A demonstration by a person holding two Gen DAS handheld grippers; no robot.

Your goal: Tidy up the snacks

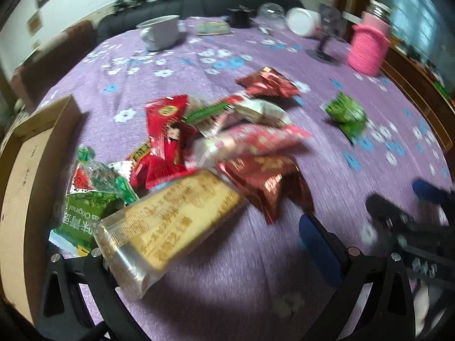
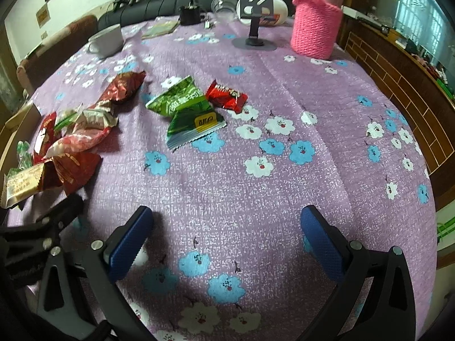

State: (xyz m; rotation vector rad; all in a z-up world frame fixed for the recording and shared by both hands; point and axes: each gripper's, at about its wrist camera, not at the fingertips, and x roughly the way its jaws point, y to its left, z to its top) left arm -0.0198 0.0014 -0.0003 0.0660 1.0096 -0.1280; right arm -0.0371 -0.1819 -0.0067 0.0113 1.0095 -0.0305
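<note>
A pile of snack packets lies on the purple flowered tablecloth (image 1: 216,270). My left gripper (image 1: 204,241) is open, just in front of a yellow biscuit pack (image 1: 170,224) that covers its left finger; red packets (image 1: 167,139), a dark red foil packet (image 1: 267,179) and a green packet (image 1: 85,213) lie beyond. A lone green packet (image 1: 345,115) lies to the right. My right gripper (image 2: 224,238) is open and empty above bare cloth (image 2: 327,170). Ahead of it lie green packets (image 2: 187,110) and a small red packet (image 2: 226,96). The pile (image 2: 76,139) is at its left.
A wooden box (image 1: 25,176) stands at the left table edge. At the back stand a white mug (image 1: 160,31), a pink knitted bottle (image 2: 317,20), a phone stand (image 2: 254,14), a clear cup (image 2: 223,5) and a white jar (image 1: 303,21). A wooden bench (image 2: 398,91) runs along the right.
</note>
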